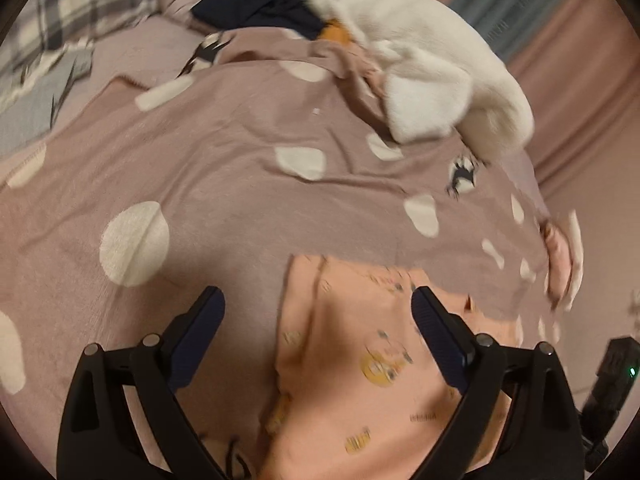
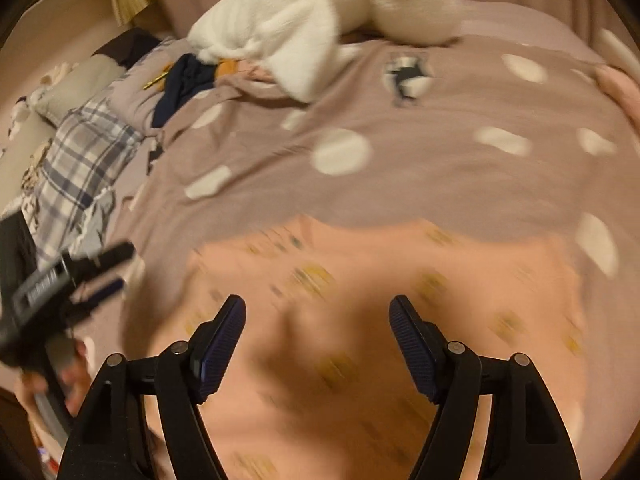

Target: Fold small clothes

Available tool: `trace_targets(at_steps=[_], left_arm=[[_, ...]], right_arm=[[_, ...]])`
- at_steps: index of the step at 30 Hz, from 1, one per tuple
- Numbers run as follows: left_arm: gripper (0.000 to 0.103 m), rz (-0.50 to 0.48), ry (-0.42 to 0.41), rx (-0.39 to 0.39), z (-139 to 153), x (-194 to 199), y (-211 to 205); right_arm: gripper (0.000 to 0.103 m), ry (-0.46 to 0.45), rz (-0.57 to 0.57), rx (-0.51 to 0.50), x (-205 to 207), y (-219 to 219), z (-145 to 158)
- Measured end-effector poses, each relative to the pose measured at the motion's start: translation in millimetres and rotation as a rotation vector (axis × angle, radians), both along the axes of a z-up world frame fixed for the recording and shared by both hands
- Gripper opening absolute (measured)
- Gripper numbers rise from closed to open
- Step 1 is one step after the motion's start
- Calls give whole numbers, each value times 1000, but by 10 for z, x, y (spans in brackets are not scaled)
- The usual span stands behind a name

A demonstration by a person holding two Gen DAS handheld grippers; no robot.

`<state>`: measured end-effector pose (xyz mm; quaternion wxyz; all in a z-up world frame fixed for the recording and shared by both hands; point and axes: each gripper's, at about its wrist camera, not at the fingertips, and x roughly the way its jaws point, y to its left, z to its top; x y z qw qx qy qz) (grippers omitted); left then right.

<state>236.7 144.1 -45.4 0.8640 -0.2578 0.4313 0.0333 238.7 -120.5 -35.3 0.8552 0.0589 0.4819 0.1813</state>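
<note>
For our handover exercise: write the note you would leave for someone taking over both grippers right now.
Left gripper: open, empty, over the left edge of the peach printed garment.
Right gripper: open, empty, above the same garment.
The garment lies fairly flat on the dotted bedspread; the views are too blurred to tell any fold.
White fleece garment and navy garment are heaped at the far side, unfolded.

pink printed garment (image 2: 360,320) | spread flat on dotted bedcover | yellow motifs, blurred

Bed under mauve spotted cover (image 1: 224,184), plaid pillow (image 2: 80,160), pinkish wall (image 1: 580,60), dim warm light
</note>
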Motion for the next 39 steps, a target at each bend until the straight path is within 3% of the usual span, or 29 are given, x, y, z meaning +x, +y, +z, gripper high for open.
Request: trace_targets(at_steps=[4, 7, 12, 14, 17, 19, 22, 23, 28, 32, 35, 39], left_arm=[[96, -77, -46, 37, 168, -264, -339], [99, -145, -77, 49, 190, -508, -581], [100, -194, 34, 79, 52, -683, -804], [102, -202, 63, 21, 3, -763, -808], [103, -187, 129, -98, -92, -854, -774], [103, -146, 143, -76, -92, -942, -764], [103, -104, 132, 37, -78, -1087, -776], [103, -113, 139, 42, -110, -1123, -770], [103, -145, 180, -135, -456, -1240, -637], [103, -128, 165, -214, -700, -1205, -605], [103, -116, 110, -261, -663, -1172, -567], [103, -91, 125, -330, -702, -1104, -497]], right_arm=[[86, -33, -74, -14, -419, -440, 33], [88, -27, -112, 4, -689, -741, 25], [88, -29, -188, 16, -985, -1037, -76], [89, -2, -212, 73, -1040, -1131, -139], [100, 53, -205, 111, -1107, -1174, -187], [100, 42, -178, 106, -1158, -1144, -172], [100, 10, -146, 104, -1214, -1133, -173], [100, 15, -142, 110, -1220, -1145, -189], [101, 127, -153, 334, -1158, -1344, -419], [101, 174, -233, 361, -1165, -1426, -642], [102, 191, -249, 448, -1180, -1486, -757], [102, 183, -272, 491, -1203, -1530, -737]])
